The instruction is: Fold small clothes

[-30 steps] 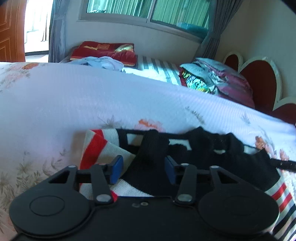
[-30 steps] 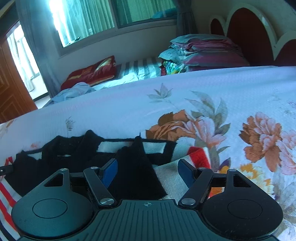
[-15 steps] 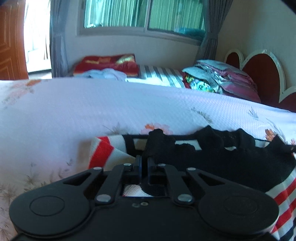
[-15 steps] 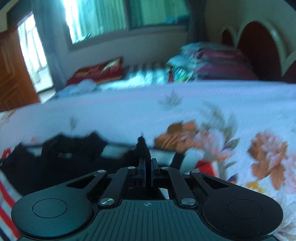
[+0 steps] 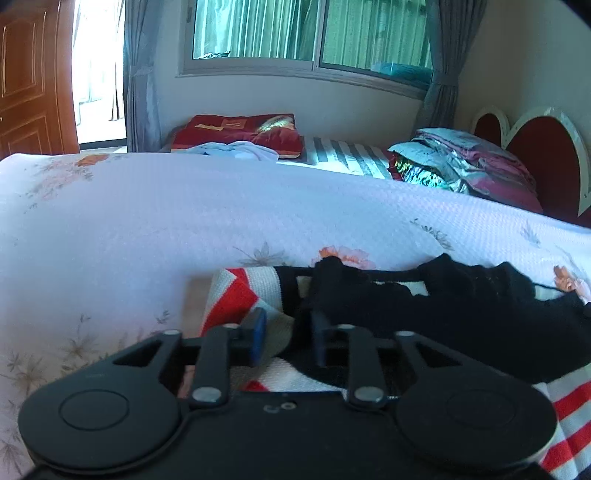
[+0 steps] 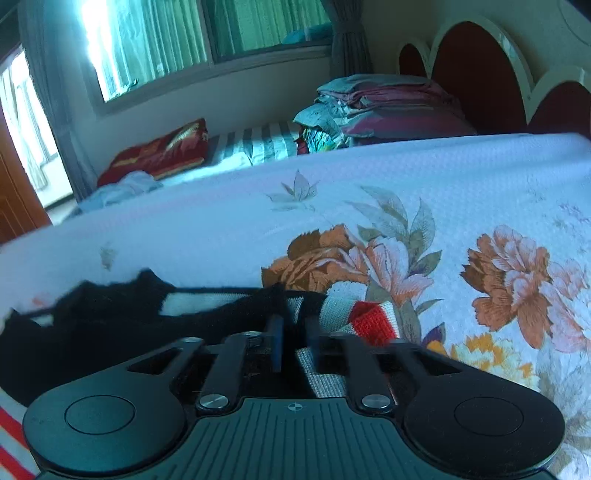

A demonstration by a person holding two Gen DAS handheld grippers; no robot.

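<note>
My left gripper [image 5: 286,341] is spread over the striped knit garment [image 5: 255,295], and my right gripper [image 6: 295,345] is parted a little around its other edge. It lies flat on the floral bed [image 5: 184,229]. I judge one fold laid and more folding left.

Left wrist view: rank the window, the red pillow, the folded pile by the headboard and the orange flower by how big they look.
1. Window
2. Folded pile, nearly alike with
3. Red pillow; too close to rank
4. Orange flower
</note>
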